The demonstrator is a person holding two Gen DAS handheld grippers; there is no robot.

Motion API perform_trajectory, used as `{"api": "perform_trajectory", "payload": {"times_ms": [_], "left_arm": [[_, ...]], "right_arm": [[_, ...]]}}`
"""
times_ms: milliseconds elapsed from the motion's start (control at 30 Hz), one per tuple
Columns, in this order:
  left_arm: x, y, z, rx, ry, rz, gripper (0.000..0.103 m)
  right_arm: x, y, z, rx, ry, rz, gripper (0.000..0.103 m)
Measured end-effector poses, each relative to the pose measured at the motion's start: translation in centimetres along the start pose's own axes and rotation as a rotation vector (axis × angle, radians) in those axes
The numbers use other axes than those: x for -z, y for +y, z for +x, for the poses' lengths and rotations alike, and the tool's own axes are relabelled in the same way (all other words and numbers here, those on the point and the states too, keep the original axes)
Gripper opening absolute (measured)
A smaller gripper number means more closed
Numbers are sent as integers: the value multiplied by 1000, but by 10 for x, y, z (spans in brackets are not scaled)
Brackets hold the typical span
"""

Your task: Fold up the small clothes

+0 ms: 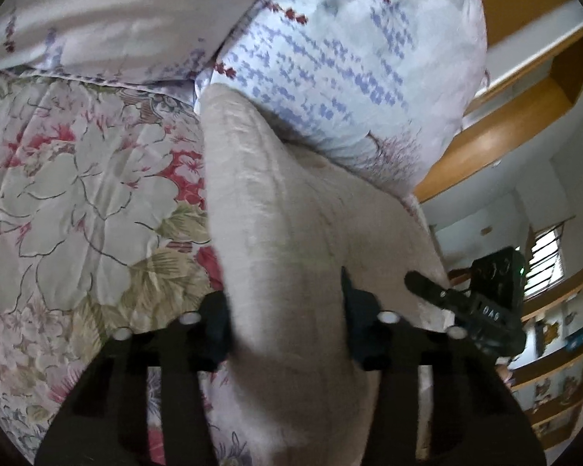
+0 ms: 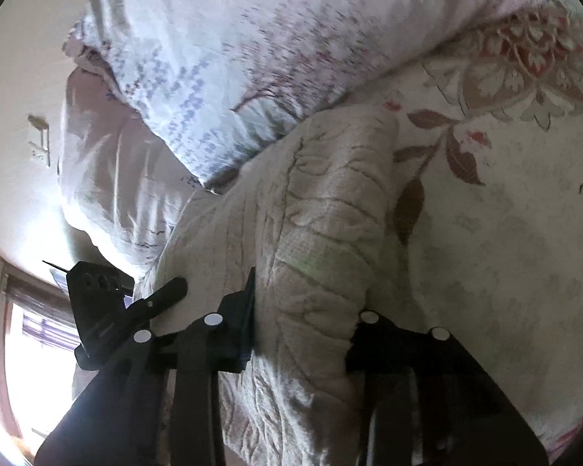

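The left gripper (image 1: 287, 326) has its two black jaws spread wide, with a thick fold of the beige cloth (image 1: 291, 233) filling the gap between them. Whether the fingers truly pinch it or it just drapes through cannot be told from here. The cloth runs up and away from the jaws across the floral quilt (image 1: 77, 178), its far end touching the blue-printed pillow (image 1: 330, 58). To the right the other tool shows as a black shape at the cloth's edge, with wooden shelves (image 1: 524, 89) beyond.

Over on the right wrist view, the right gripper (image 2: 303, 322) straddles the cloth (image 2: 322, 213) too, jaws parted around a bulky, wrinkled bunch; the grip itself cannot be judged. The cloth lies on the quilt (image 2: 505, 213), its upper end tucked against the pillow (image 2: 252, 58). The left tool sits just beside the cloth's left edge.
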State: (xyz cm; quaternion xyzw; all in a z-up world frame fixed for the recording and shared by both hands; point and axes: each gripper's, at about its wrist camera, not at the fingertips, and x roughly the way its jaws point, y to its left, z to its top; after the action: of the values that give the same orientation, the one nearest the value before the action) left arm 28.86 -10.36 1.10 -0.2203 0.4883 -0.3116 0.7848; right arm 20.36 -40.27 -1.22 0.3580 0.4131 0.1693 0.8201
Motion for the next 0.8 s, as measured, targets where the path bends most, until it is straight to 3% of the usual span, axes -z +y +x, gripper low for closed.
{"api": "perform_trajectory", "payload": {"times_ms": [233,467,600,700,800], "left_arm": [[12,1,-42,-10,-40,50,38],[16,39,-113,-74,-119,45,38],[23,71,-132,-126,-110,19,39],[29,102,-133,-123,-81,-34,43],[31,119,-129,-66,-93,-108,53]], "right_arm": [[14,52,-3,6,-51,-127,28],[36,111,39,-43,-55,-252,27],[49,126,67,-20,-7,-289,27],[55,121,87,47,29,-256,29],[50,101,93,3,67,-134,34]]}}
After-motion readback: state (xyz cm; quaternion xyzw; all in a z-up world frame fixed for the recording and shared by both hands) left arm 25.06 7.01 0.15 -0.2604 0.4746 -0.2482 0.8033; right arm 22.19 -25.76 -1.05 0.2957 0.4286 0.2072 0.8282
